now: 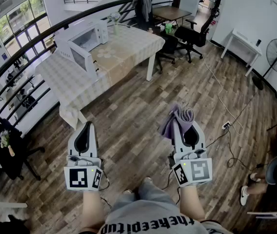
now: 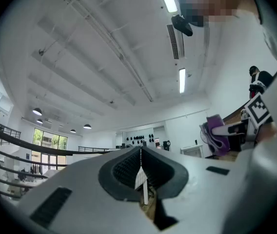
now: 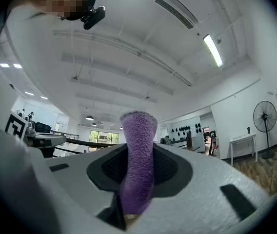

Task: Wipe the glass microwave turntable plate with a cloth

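**Purple cloth clamped in the right gripper, far from the microwave table**

The cloth [image 1: 176, 119] is sitting in the right gripper [image 1: 184, 124], at lower right of centre in the head view, bunching in soft violet folds over the jaw tips. The right gripper view is showing what the head view cannot: the jaws are pressing on the cloth [image 3: 137, 165], a fuzzy terry strip rising as a rounded column between the dark ribbed pads of the right gripper [image 3: 138, 147].

The left gripper [image 1: 86, 128] is hanging at lower left with nothing in it. In its own view the jaws of the left gripper [image 2: 140, 153] are meeting along a thin seam, and the cloth [image 2: 215, 138] is showing at the right edge.

Both grippers are hovering over a wood-plank floor [image 1: 128, 126]. Well apart, at upper left of the head view, a white boxy microwave [image 1: 89, 39] with its door swung open is standing on a table [image 1: 133, 45] under a checked tablecloth. A pale round patch [image 1: 107, 52] is lying on the tablecloth just beside the open door; it is too small to tell whether that is the glass plate.
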### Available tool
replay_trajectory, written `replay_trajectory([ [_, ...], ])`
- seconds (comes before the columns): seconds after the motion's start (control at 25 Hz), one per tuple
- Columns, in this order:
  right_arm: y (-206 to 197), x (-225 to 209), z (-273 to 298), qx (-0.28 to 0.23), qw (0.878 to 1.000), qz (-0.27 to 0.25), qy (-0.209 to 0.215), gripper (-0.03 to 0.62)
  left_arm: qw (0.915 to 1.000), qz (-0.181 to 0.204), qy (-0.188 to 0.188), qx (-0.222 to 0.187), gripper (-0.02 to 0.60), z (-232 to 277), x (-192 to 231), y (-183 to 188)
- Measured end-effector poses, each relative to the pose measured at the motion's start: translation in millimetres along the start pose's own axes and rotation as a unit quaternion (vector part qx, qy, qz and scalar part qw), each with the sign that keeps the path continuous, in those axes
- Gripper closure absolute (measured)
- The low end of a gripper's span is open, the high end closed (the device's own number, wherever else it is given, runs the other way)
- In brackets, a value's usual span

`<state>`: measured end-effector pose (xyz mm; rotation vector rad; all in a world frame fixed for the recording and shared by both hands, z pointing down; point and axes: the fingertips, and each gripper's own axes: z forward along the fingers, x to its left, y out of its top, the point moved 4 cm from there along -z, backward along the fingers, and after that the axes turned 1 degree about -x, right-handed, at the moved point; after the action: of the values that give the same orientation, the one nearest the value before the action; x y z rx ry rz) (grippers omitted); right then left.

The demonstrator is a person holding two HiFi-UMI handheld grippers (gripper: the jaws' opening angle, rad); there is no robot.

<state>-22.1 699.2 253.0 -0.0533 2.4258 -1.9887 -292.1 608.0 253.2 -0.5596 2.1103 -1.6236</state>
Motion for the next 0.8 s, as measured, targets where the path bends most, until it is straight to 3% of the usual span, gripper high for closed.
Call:
replay_trajectory([
  [0.8, -3, -39, 33, -0.013, 1.000, 0.007, 0.000, 0.487, 0.9999, 0.005, 0.003, -0.011, 0.571, 46, -16, -4],
])
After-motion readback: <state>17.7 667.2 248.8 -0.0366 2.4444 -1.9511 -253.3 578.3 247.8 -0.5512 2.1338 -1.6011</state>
